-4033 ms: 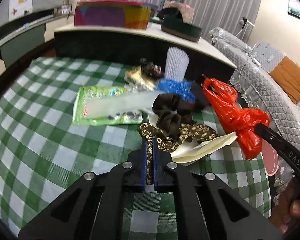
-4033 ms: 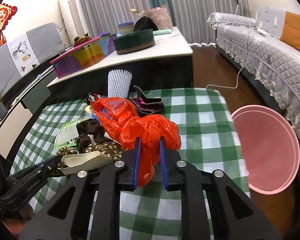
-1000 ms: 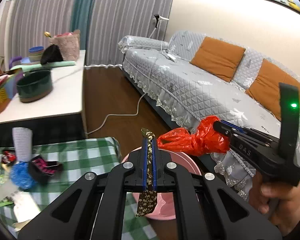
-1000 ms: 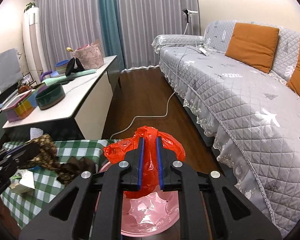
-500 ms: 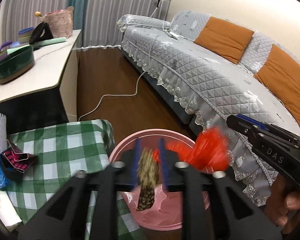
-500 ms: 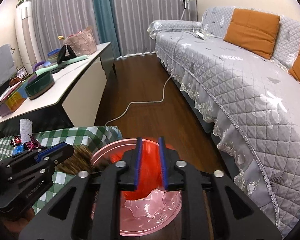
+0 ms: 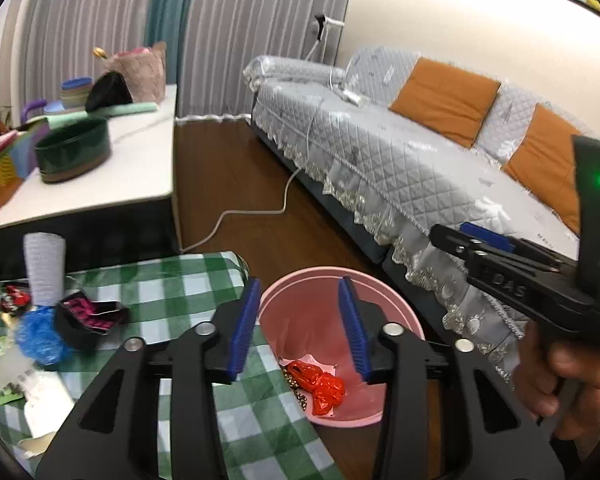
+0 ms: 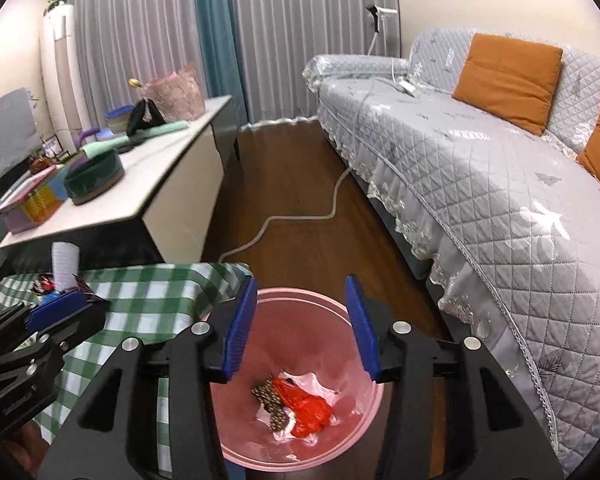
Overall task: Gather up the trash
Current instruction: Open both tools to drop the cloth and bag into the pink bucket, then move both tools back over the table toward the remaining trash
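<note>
Trash on the green checked table lies to the left of both tongs and a little farther, so the left gripper is the nearer one. Both the left gripper and the right gripper are opening, with nothing between the jaws, above the pink bin. In the bin lie two pieces: one red plastic bag and one patterned strip. On the table I count one blue wad, one black-pink wrapper and one white foam sleeve; more pieces at the left edge are cut off.
</note>
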Demonstrator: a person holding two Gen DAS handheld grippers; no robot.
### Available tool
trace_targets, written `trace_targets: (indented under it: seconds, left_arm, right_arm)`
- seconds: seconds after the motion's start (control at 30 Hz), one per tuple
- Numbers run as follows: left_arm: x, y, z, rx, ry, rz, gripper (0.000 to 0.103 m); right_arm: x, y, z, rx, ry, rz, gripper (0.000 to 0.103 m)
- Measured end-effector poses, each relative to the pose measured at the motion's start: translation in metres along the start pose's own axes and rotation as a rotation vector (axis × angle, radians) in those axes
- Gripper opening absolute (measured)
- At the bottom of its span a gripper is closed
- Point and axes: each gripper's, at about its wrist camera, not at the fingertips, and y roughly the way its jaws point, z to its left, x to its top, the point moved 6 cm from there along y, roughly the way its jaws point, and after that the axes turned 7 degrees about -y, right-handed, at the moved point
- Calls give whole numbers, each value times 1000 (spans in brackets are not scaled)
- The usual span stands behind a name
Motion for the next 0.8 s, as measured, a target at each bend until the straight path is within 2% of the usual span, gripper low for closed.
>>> trace_targets:
  seconds: [0.27,0.53,0.8]
  left_arm:
    - [7,-75,23,-6,-2,-98,47]
    - [24,-134,81,35,8,-149,47]
    - [32,-151,171,173,-17,-164,47]
  right_arm:
    - [10,-32,56,98,-28,-91,46]
    - [12,-43,115,184,-67,-108,44]
    - [12,-24,159,245,-111,-81,42]
